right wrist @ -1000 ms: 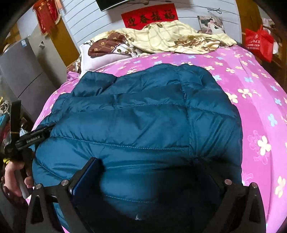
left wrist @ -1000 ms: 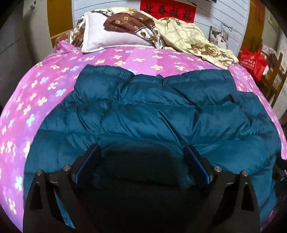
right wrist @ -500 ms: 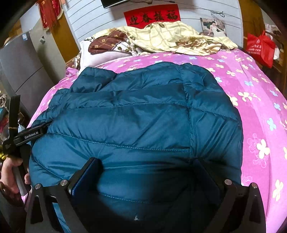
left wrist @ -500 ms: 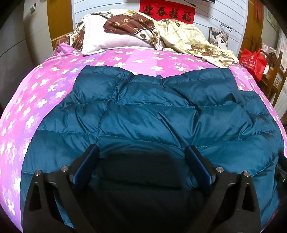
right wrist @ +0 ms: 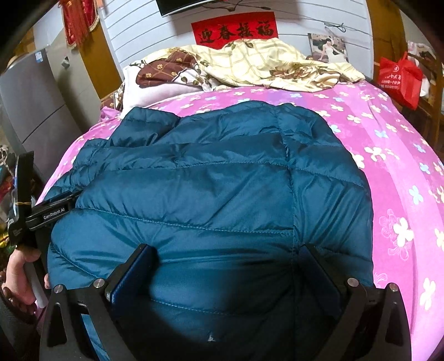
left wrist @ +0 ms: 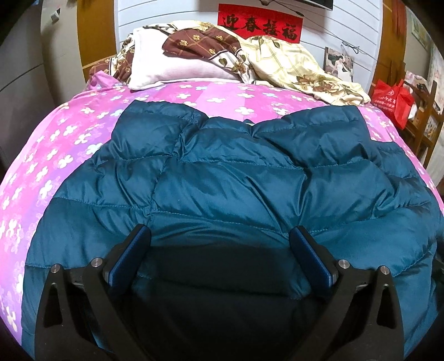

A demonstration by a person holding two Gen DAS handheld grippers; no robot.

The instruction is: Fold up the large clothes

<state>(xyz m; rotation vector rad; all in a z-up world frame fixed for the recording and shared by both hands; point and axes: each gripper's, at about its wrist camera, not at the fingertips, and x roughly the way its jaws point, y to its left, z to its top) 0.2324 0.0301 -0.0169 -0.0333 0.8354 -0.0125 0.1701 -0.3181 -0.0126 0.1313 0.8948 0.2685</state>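
Where the bed fills both views, we count one teal quilted down jacket point(left wrist: 222, 177) spread flat across one pink flowered bedsheet point(left wrist: 55, 144), its near hem running under both cameras. At the head of the bed we count one pale pink pillow point(left wrist: 172, 66), one brown floral quilt point(left wrist: 202, 44) bunched on top of it, and one cream checked blanket point(left wrist: 294, 66) heaped to the side. One red banner with gold characters point(left wrist: 259, 23) hangs on the wall, one photograph point(left wrist: 338, 59) is pinned near it, and one red bag point(left wrist: 394, 100) sits off the bed's far side.

We hold two grippers. Our left gripper point(left wrist: 220, 244) has its two blue-padded fingers point(left wrist: 133, 250) spread wide, both resting down on the jacket's lower band with puffed fabric lying between them; they pinch nothing. Our right gripper point(right wrist: 227, 266) is likewise spread wide, its fingers point(right wrist: 133, 269) pressed onto the jacket near the hem, gripping nothing. From the right wrist view we also see the left gripper at the jacket's edge, with our left hand point(right wrist: 19, 275) wrapped round its handle.
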